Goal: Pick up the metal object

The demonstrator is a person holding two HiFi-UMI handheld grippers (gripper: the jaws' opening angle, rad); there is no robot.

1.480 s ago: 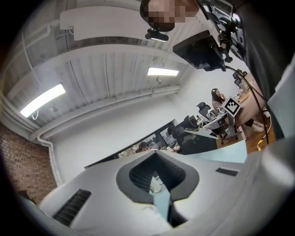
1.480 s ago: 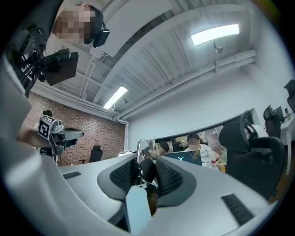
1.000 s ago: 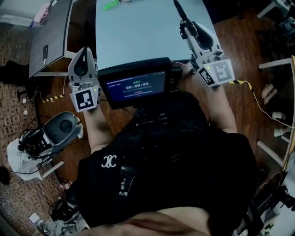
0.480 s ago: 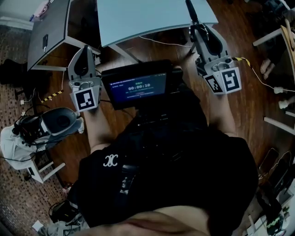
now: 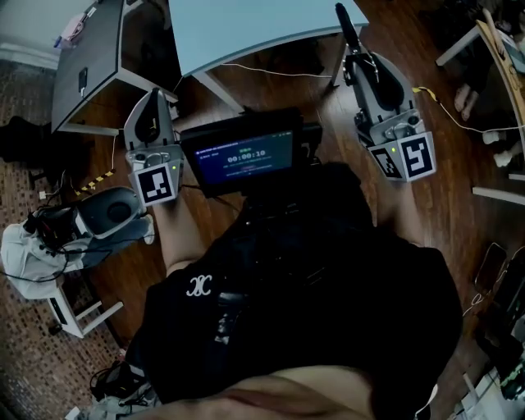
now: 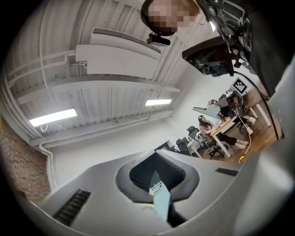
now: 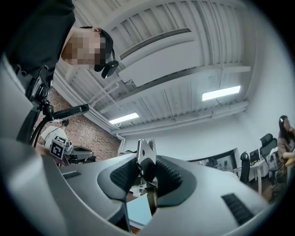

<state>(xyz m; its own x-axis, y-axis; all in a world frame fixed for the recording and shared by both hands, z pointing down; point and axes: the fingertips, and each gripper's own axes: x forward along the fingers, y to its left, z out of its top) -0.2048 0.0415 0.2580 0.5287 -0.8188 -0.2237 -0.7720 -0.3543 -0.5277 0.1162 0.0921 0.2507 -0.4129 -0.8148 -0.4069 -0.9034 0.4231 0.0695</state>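
Note:
The metal object (image 7: pixel 146 148) is a flat, notched steel tool that stands up between the ribbed pads of my right gripper (image 7: pixel 147 168), which is shut on it. In the head view its dark end (image 5: pixel 343 23) pokes out beyond my right gripper (image 5: pixel 355 59), over the wooden floor just off the edge of the light blue table (image 5: pixel 246 25). My left gripper (image 5: pixel 152 98) hangs at the left, beside the table leg. In its own view the left gripper (image 6: pixel 156 157) points up at the ceiling with its jaws together and nothing between them.
A screen device (image 5: pixel 243 152) sits on the person's chest between the two grippers. A grey desk (image 5: pixel 90 57) stands at the far left. A spare gripper (image 5: pixel 107 215) lies on a white stool at the left. Cables run across the wooden floor, and table legs stand at the right.
Both grippers have drawn back from the light blue table, which now lies higher in the head view. The right gripper has shifted rightward with the tool still in it.

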